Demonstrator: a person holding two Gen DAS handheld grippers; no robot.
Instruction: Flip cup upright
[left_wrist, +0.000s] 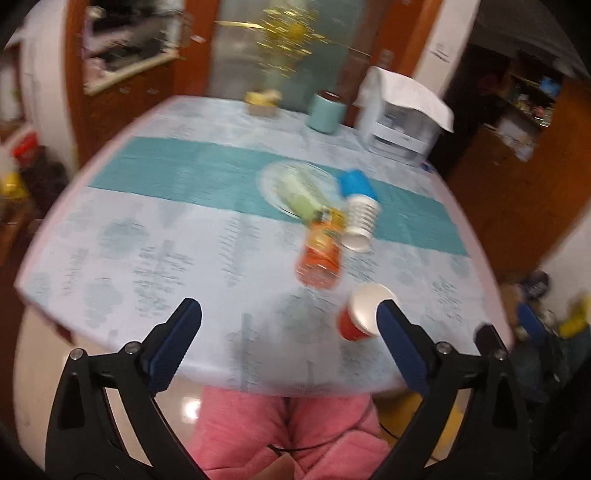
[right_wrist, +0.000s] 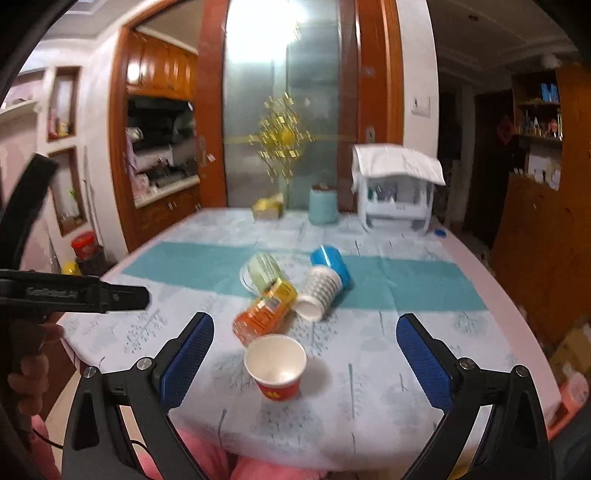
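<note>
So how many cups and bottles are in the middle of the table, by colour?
Red cup, standing upright: 1
White ribbed cup, lying down: 1
Blue cup, lying down: 1
Orange bottle, lying down: 1
Pale green glass, lying down: 1
Total: 5

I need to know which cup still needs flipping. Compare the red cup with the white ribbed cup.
The red cup stands upright, mouth up, near the table edge; the white ribbed cup lies on its side, mouth toward the camera. The red cup stands alone; the white ribbed cup is nested with a blue cup. Both are white inside.
</note>
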